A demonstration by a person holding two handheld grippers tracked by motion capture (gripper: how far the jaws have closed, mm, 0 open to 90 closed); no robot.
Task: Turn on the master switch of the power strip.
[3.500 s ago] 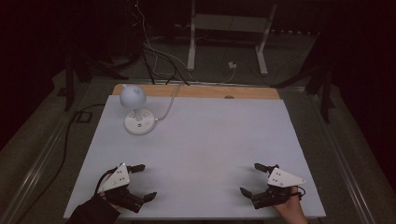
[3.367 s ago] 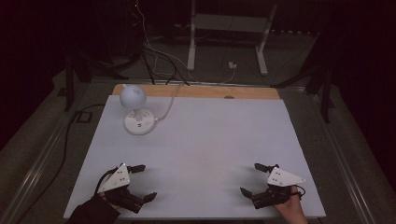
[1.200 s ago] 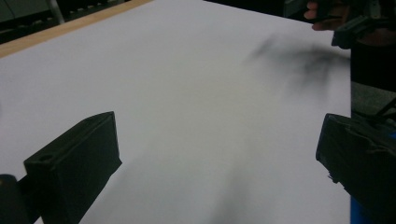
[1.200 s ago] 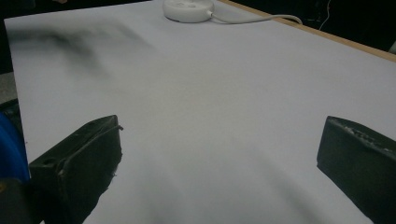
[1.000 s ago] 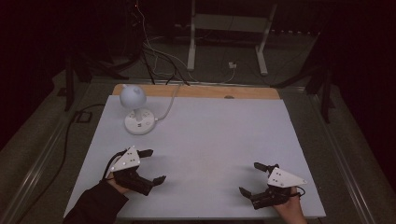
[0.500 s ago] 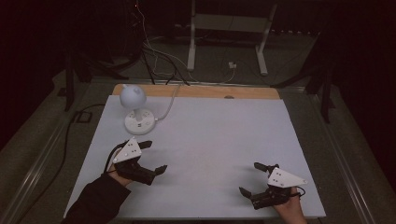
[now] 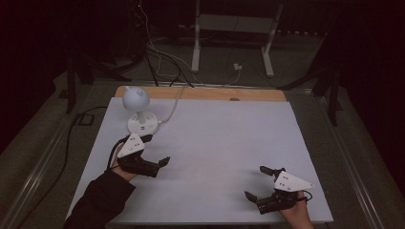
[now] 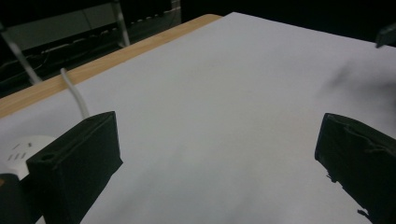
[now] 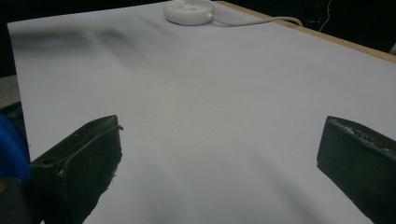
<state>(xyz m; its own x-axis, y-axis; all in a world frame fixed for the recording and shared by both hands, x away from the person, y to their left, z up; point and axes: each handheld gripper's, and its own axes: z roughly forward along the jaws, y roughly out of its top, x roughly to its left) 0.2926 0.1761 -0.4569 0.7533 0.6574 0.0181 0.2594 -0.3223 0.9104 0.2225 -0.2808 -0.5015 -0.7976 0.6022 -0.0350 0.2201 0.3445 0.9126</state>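
Note:
My left gripper is open over the white table top, just in front of a small white lamp's round base. A white globe tops the lamp. Along my left gripper, the wide-apart jaws have nothing between them, and the lamp base sits behind the left jaw. My right gripper rests open near the front right edge of the table. In the right gripper view its jaws frame bare white surface, with the lamp base far off.
The lamp's white cable runs off over the wooden back edge. Behind the table are dark cables on the floor and a white stand. A black cable trails down the left side.
My left gripper has moved from the front left corner forward and a little right, up to the lamp base. The right gripper has stayed where it was.

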